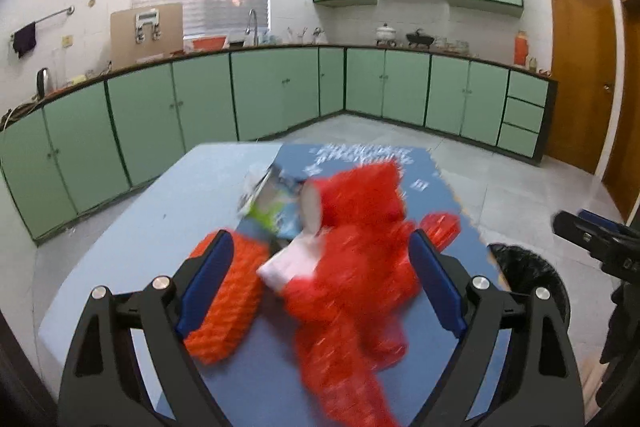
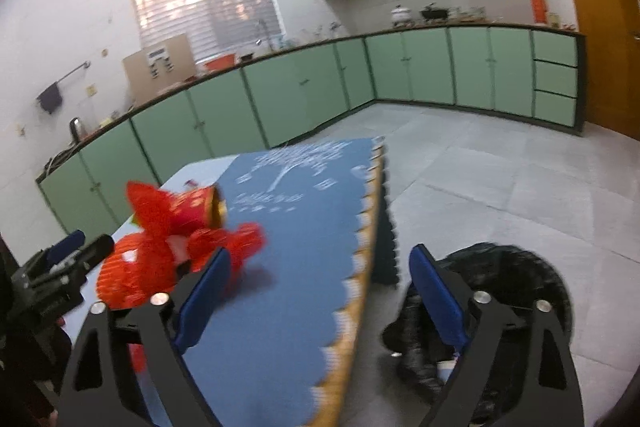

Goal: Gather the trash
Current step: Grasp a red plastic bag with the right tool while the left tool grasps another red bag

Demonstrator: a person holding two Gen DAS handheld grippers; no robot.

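Note:
A pile of trash lies on the blue table: crumpled red net wrapping, an orange ribbed foam piece, a white scrap and a flattened carton. My left gripper is open, its jaws standing on either side of the red wrapping. My right gripper is open and empty, over the table's right edge and above a black-lined trash bin. The red wrapping also shows in the right wrist view, with the left gripper beside it.
A dark blue mat with white print and a scalloped edge covers the table's right half. The bin stands on the tiled floor right of the table. Green cabinets line the far walls. A wooden door is at the right.

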